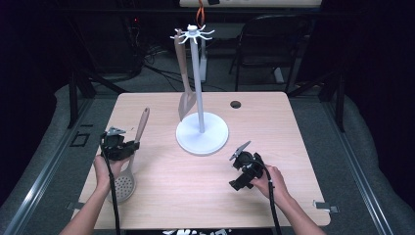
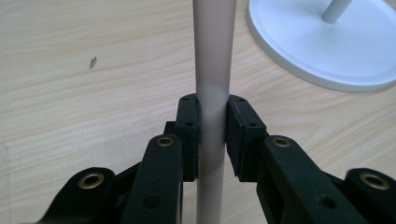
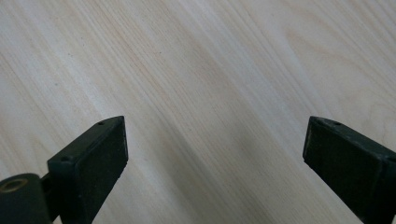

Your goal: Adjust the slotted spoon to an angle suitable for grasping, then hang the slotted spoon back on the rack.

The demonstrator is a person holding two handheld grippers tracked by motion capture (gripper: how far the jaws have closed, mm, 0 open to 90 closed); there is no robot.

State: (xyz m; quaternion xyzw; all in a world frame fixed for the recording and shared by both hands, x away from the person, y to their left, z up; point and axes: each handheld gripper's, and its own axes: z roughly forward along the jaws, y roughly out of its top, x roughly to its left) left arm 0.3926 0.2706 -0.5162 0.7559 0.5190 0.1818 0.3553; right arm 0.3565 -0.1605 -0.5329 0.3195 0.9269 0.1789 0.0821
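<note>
Slotted spoon (image 1: 128, 169): lying at the table's (image 1: 274, 122) left side, perforated bowl toward the person, handle clamped mid-length between the left gripper's (image 2: 213, 135) pads. Keeping that squeeze firm and centred while lifting, so the bowl is not swinging; aiming the handle end at a free hook on the white rack (image 1: 200, 88), beside the hanging spatula (image 1: 184, 83). Right gripper (image 3: 215, 149) idling, jaws spread wide over bare wood, gripping nothing.

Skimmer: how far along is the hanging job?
Done: a spatula already hangs on the rack. In hand: the left hand-held gripper is shut on the skimmer handle, bowl near the table. The right hand-held gripper is open. Left: hang the skimmer on a hook.
</note>
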